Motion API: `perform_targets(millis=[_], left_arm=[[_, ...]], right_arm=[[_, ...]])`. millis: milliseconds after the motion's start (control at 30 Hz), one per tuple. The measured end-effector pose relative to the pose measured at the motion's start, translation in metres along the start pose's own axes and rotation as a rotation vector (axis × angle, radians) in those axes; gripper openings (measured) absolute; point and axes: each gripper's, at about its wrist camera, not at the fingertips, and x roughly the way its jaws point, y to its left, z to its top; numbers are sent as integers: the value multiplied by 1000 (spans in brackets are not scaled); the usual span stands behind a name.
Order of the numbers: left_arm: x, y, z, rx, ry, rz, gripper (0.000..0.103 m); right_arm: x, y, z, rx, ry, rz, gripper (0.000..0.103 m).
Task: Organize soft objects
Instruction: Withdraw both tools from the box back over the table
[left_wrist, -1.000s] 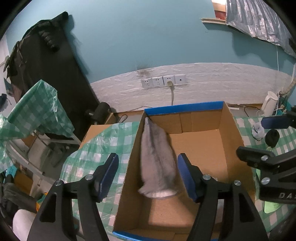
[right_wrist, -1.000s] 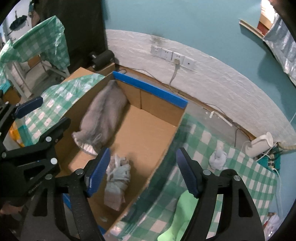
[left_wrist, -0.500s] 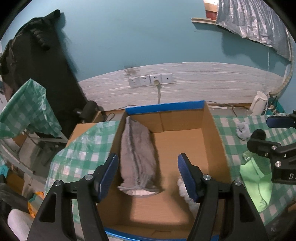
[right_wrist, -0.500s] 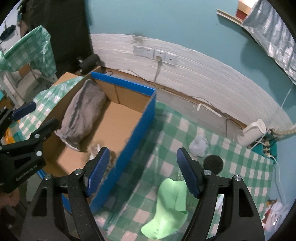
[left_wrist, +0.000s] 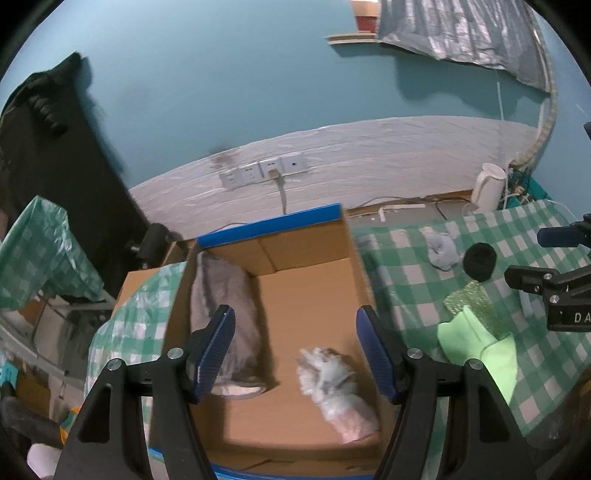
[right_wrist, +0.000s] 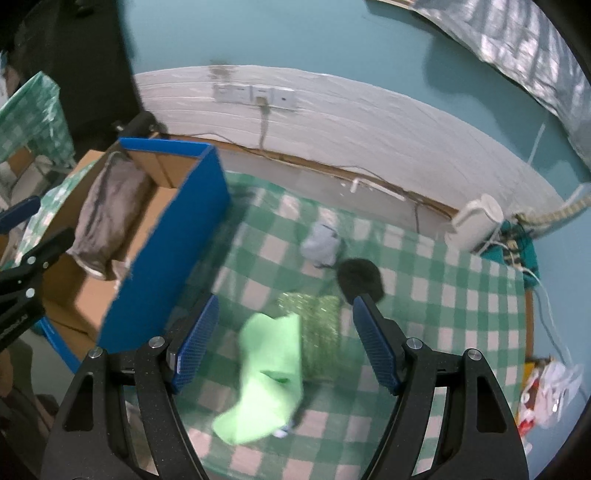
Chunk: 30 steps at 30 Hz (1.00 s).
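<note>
Left gripper (left_wrist: 295, 350) hangs over the cardboard box (left_wrist: 354, 258), jaws spread, nothing between the pads. Inside the box: grey cloth (left_wrist: 225, 310) lies along the left wall, its lower end right behind the left pad (left_wrist: 216, 349). Pale crumpled sock (left_wrist: 332, 384) sits on the box floor in the lower right, just inside the right pad, not touched.

Right gripper (right_wrist: 284, 347) is over the green checked tablecloth (right_wrist: 443, 295), jaws also spread wide and empty. Light green cloth (right_wrist: 266, 373) lies on the tablecloth directly below the gap, lower centre of the frame, nearer the left pad; no contact visible, frame is blurred. Glittery green piece (right_wrist: 317, 325) lies partly under it, just beyond. Black round item (right_wrist: 360, 277) sits just above the right pad tip. Pale grey bundle (right_wrist: 321, 243) lies beside the black one, further up the frame. Box with blue outer wall is at the left of this view, well clear of the jaws.

White kettle (right_wrist: 476, 221) stands at the far table edge, upper right.
</note>
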Motion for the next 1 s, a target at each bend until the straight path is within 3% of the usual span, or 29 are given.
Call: perform_targets(millis=[567,1000], left_arm=[[4,-99,-9,212,36,-17,70],[34,-150,-31,291,158,-42,70]], right_arm=[[14,-70,-56,109,57,-21,75],[37,-85,-87,125,126,-13,75]])
